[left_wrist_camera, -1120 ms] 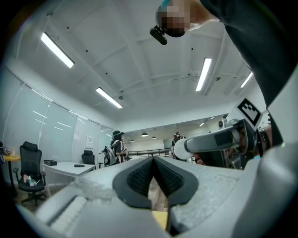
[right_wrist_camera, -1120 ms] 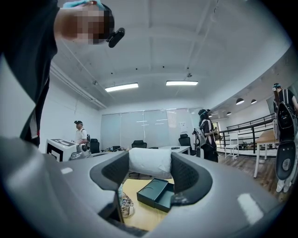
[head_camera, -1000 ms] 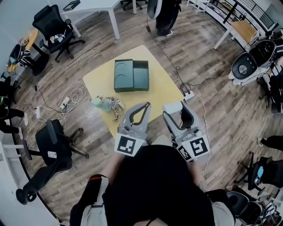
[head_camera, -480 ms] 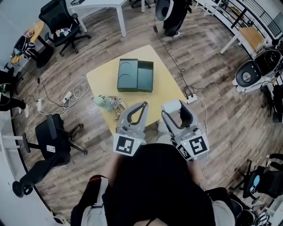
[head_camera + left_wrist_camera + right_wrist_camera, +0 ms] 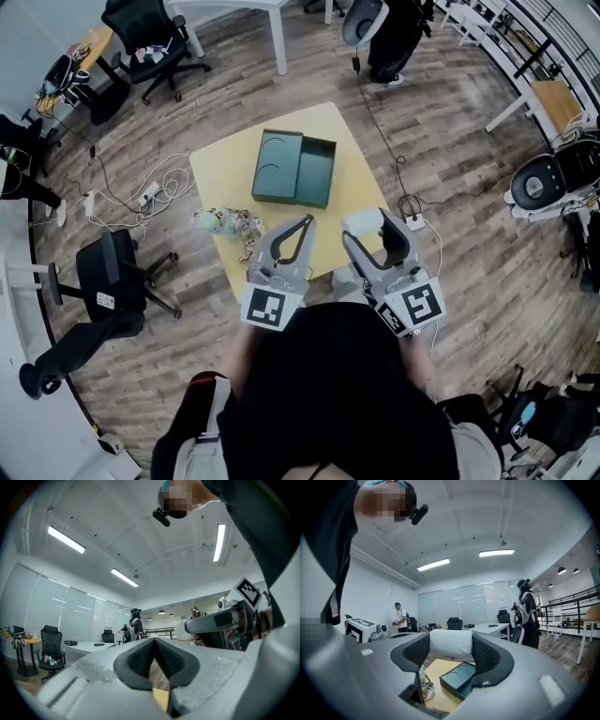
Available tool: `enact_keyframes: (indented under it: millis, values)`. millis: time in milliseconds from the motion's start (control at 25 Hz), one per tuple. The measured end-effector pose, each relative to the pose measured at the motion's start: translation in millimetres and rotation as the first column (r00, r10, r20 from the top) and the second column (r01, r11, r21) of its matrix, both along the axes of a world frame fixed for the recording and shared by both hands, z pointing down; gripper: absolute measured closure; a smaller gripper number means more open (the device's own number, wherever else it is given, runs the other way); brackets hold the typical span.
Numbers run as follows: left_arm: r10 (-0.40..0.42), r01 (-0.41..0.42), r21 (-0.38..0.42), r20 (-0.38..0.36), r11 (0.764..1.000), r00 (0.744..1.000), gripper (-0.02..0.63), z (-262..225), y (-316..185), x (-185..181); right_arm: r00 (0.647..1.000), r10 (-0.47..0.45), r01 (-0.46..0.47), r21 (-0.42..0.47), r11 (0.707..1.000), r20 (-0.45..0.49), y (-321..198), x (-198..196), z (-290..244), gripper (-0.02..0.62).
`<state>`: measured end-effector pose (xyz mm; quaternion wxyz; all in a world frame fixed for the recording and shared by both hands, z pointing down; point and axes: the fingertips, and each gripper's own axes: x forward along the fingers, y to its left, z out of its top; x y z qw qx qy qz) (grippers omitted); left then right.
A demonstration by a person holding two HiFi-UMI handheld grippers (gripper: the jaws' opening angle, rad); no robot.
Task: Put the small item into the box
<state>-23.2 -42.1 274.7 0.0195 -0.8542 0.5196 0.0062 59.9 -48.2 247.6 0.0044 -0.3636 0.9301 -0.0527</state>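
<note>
Head view, table [image 5: 217, 169]: yellow, bears the box.
Box [image 5: 317, 174]: open, apparently empty.
Left gripper [image 5: 307, 223]: fingers together, nothing held.
Right gripper [image 5: 370, 230]: clamped on white item [image 5: 450, 642], short of box.
Progress: item gripped; placing remains.

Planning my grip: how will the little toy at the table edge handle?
Probably light: the toy looks small beside the box. Its lumpy shape may twist when pinched. Lying at the table's edge, a push could drop it.
</note>
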Motion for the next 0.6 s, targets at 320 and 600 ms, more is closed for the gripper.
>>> enact_keyframes:
  millis: [320,600]
  values:
    - [-0.099,0.099,-0.012,0.017,0.995,0.995,0.604,7.3,-33.1,-1.1,0.991,-0.135,0.135,-0.011,0.991,-0.012,-41.0,-12.3,5.9,0.313]
    - [-0.200,0.201,-0.041,0.026,0.979,0.979,0.604,13.4,-55.3,-6.1,0.967,-0.253,0.252,-0.036,0.967,-0.018,-71.7,-24.2,13.7,0.312]
